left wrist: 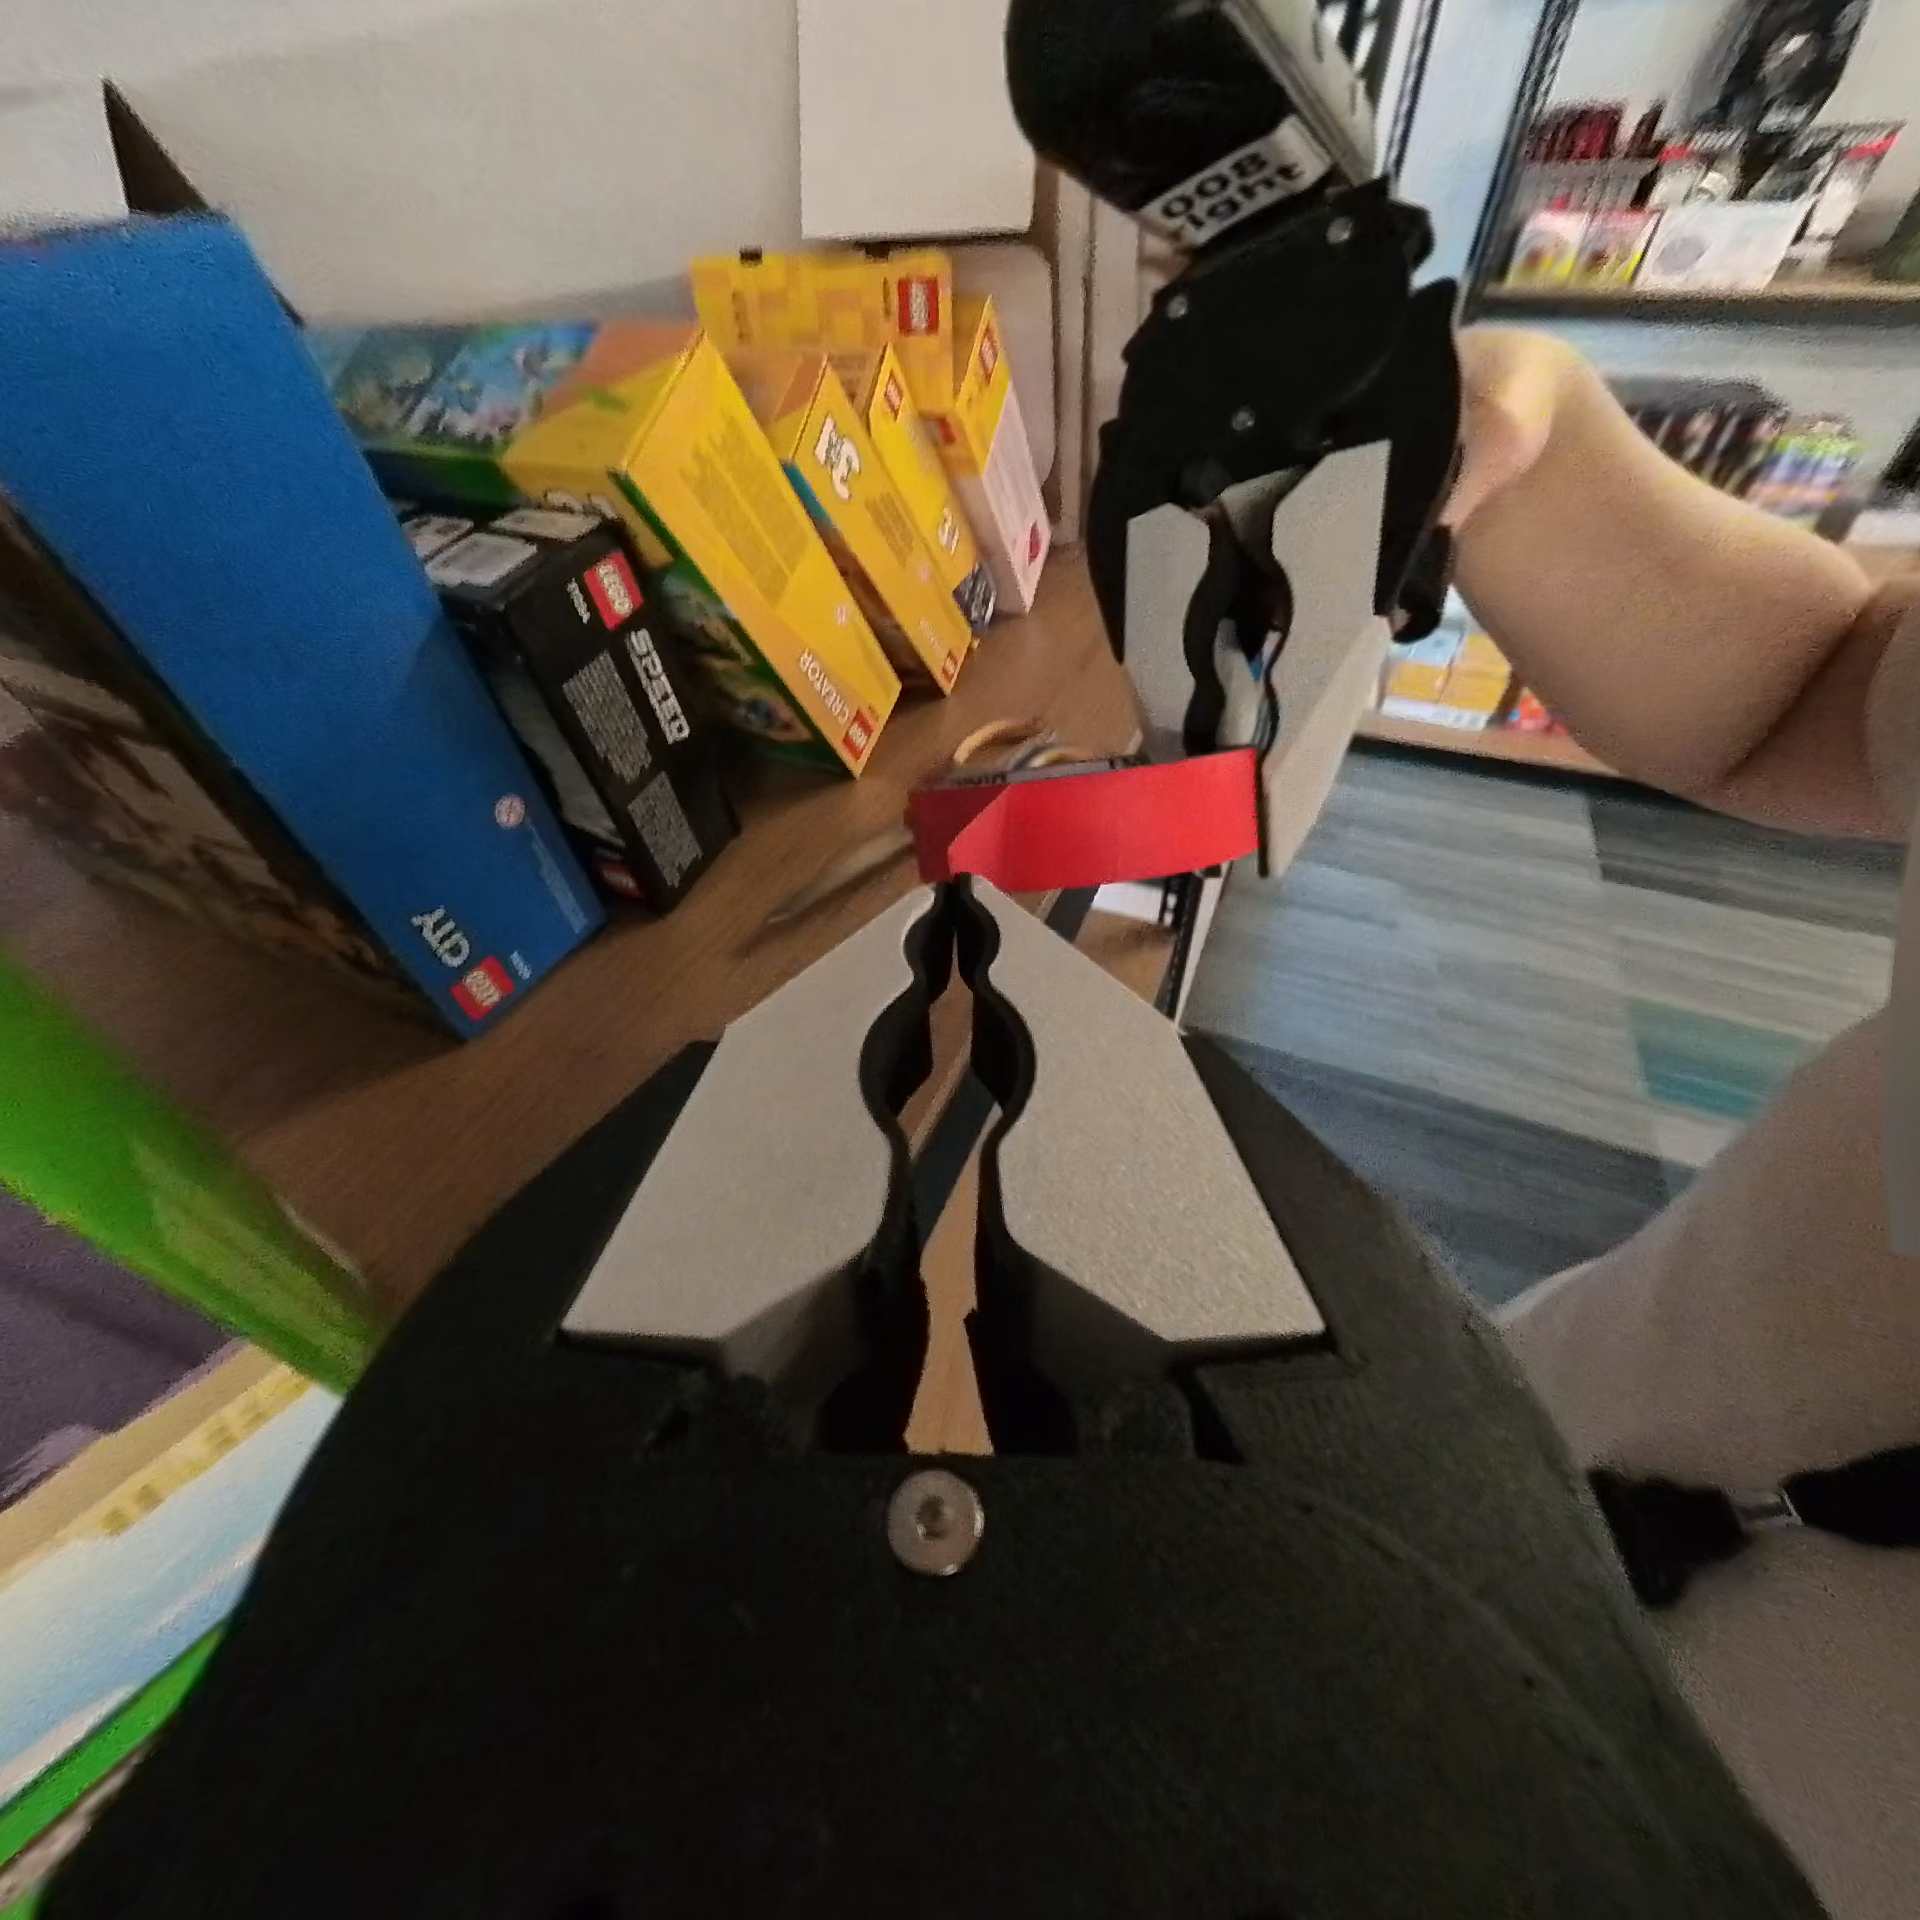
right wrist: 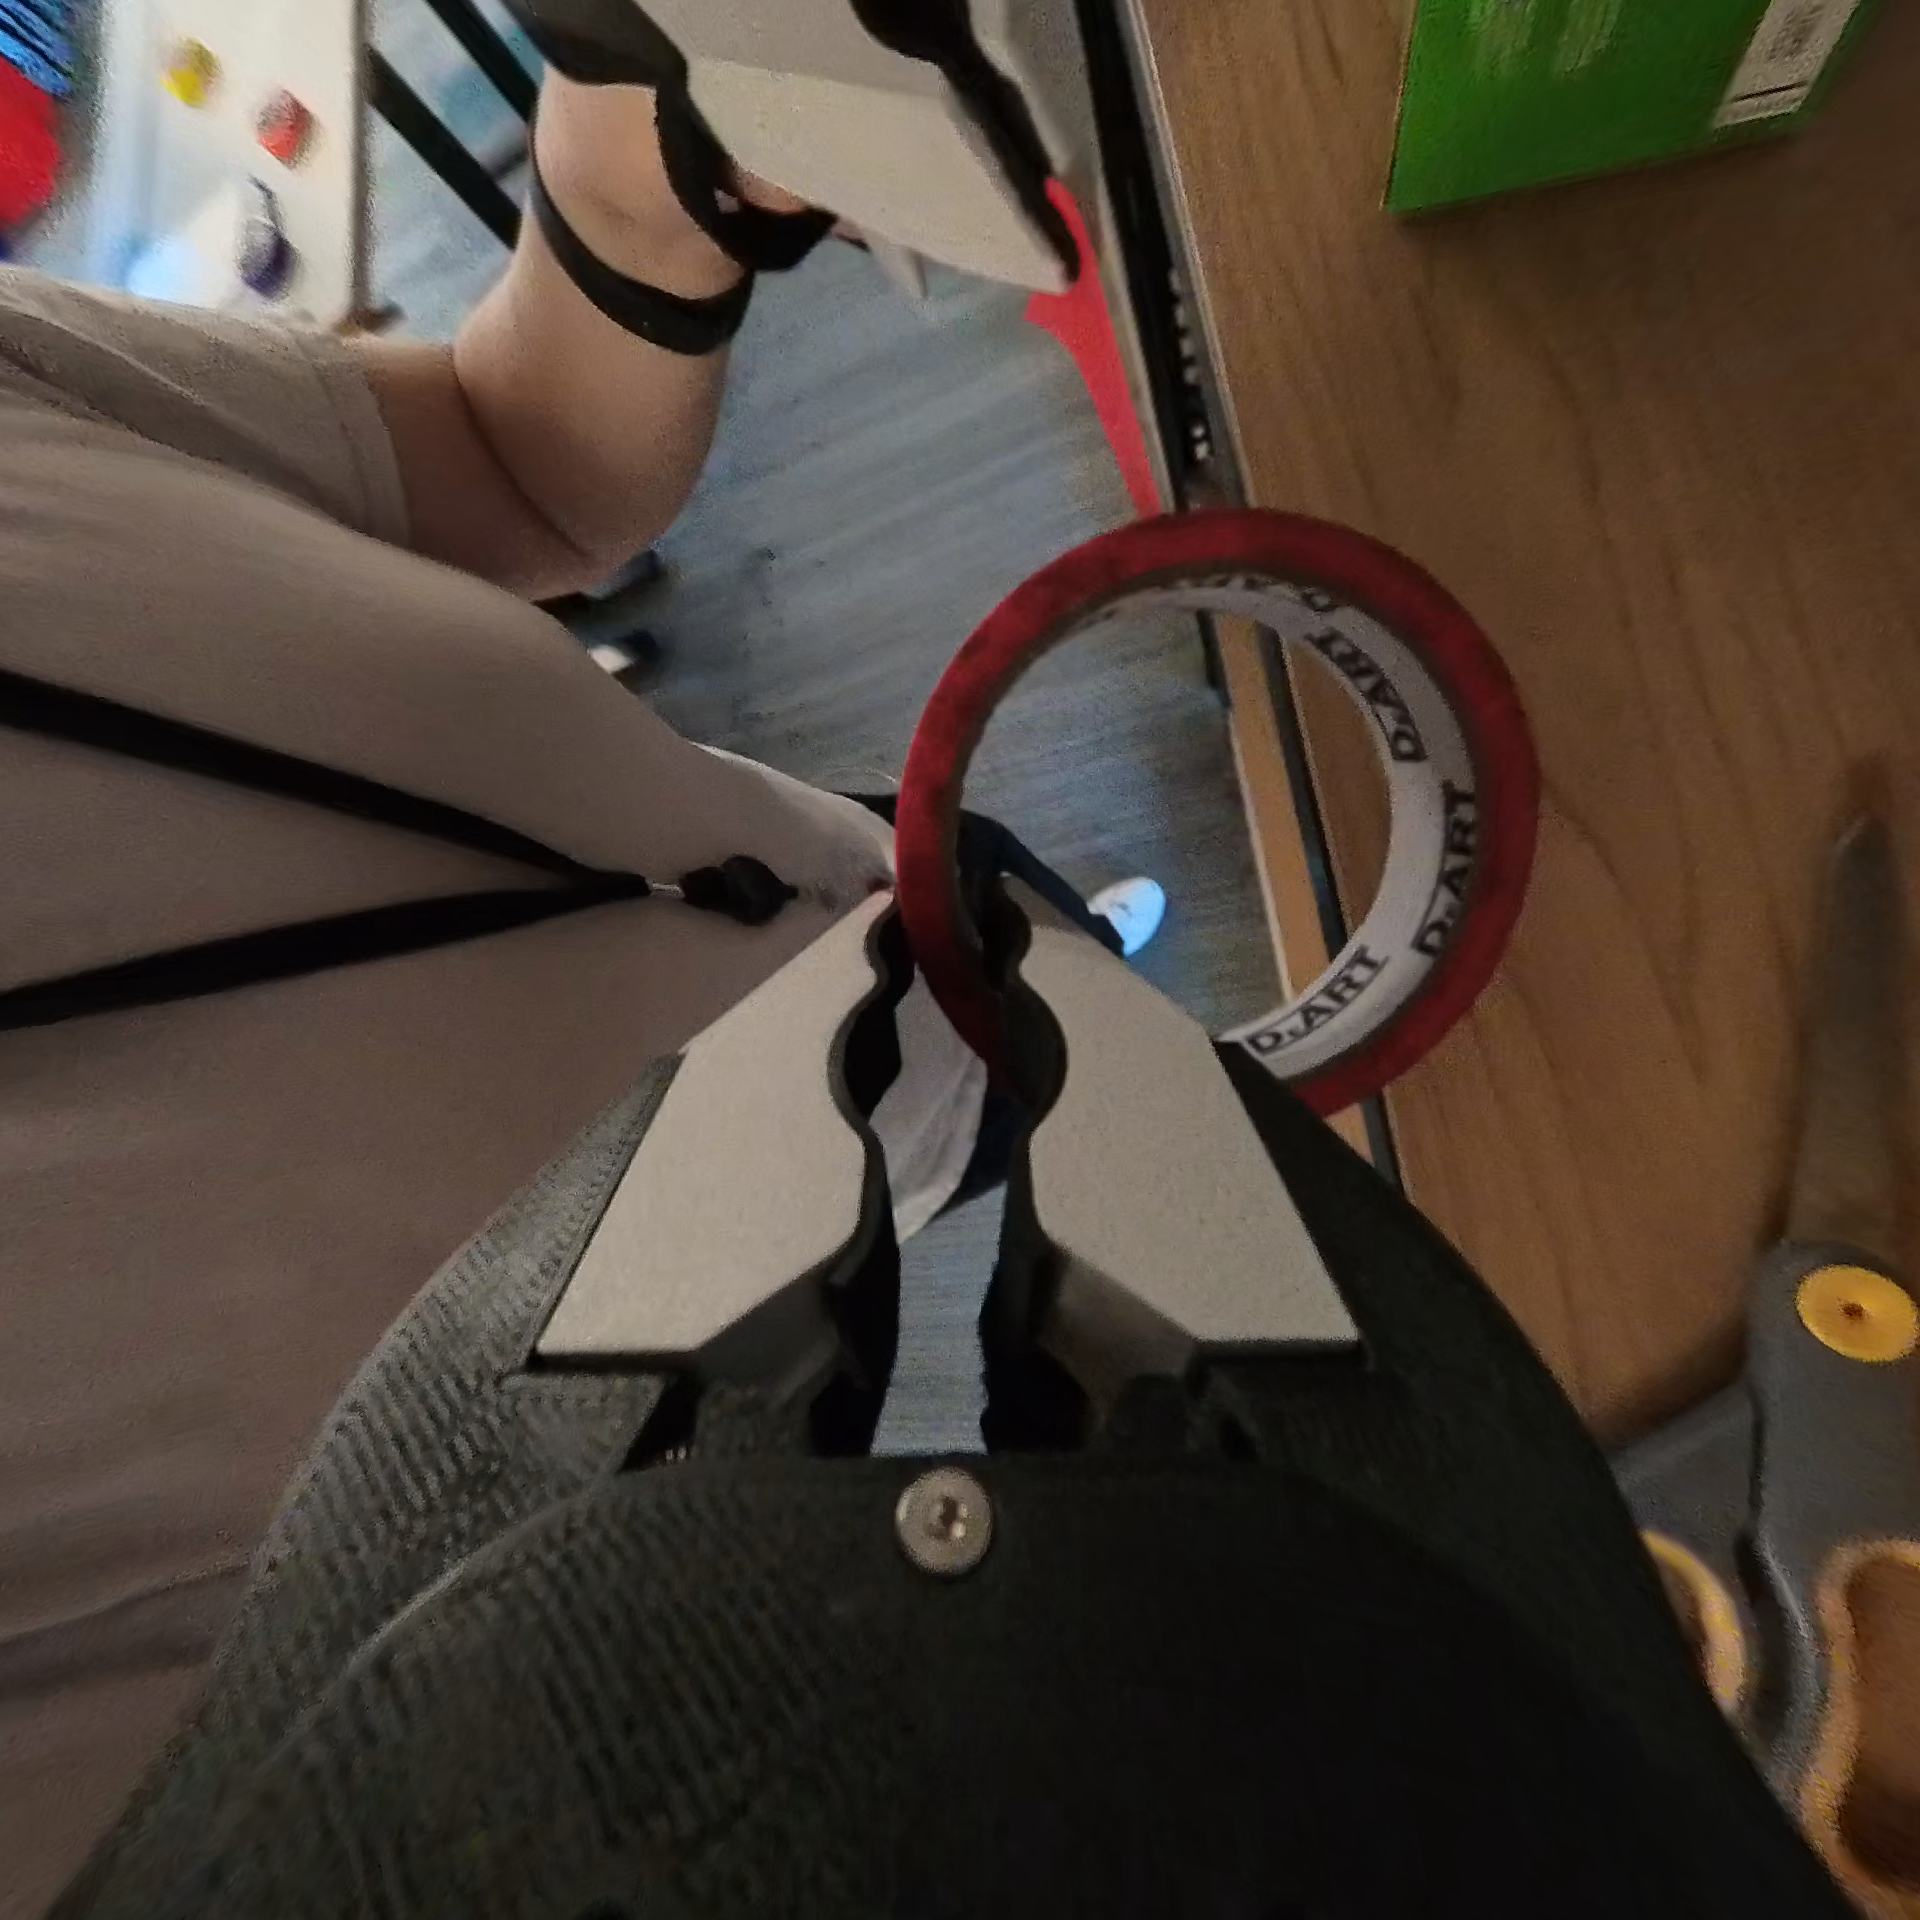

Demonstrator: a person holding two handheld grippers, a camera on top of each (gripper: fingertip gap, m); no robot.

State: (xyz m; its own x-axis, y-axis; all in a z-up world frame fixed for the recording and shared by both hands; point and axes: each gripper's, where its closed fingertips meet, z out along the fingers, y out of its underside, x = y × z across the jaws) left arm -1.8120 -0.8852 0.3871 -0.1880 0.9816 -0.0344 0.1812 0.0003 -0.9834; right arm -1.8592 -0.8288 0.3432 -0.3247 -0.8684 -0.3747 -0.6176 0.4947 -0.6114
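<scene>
At nine to ten o'clock in the left wrist view a tall blue box (left wrist: 260, 582) stood on a wooden shelf (left wrist: 499, 1091), with a green box (left wrist: 156, 1174) blurred in front of it at eight o'clock. Next along, a black box (left wrist: 613, 707) leaned beside it, and a row of yellow boxes (left wrist: 790, 520) tilted toward eleven o'clock.

The left gripper (left wrist: 961, 894) at the centre had its jaws drawn nearly together, tips pinching the free end of a red tape strip (left wrist: 1091, 821). The strip ran toward three o'clock from those tips to the right gripper (left wrist: 1236, 717), which came down from one o'clock on a person's forearm (left wrist: 1621, 603). Striped grey flooring (left wrist: 1507, 935) lay past the shelf edge at three o'clock.

In the right wrist view a beige-clad torso (right wrist: 260, 1039) with black straps filled nine o'clock. The right gripper (right wrist: 961, 935) was closed down on the wall of a red tape roll (right wrist: 1496, 748), one finger inside the ring and one outside, so the roll hung off its tips toward two o'clock, over the shelf (right wrist: 1610, 520) edge. At twelve o'clock the left gripper (right wrist: 1055, 249) gripped the strip (right wrist: 1091, 353), which slanted down toward the roll. Grey scissors with yellow-lined handles (right wrist: 1808, 1455) lay on the wood at four o'clock, and the green box (right wrist: 1579, 94) sat at one o'clock.
</scene>
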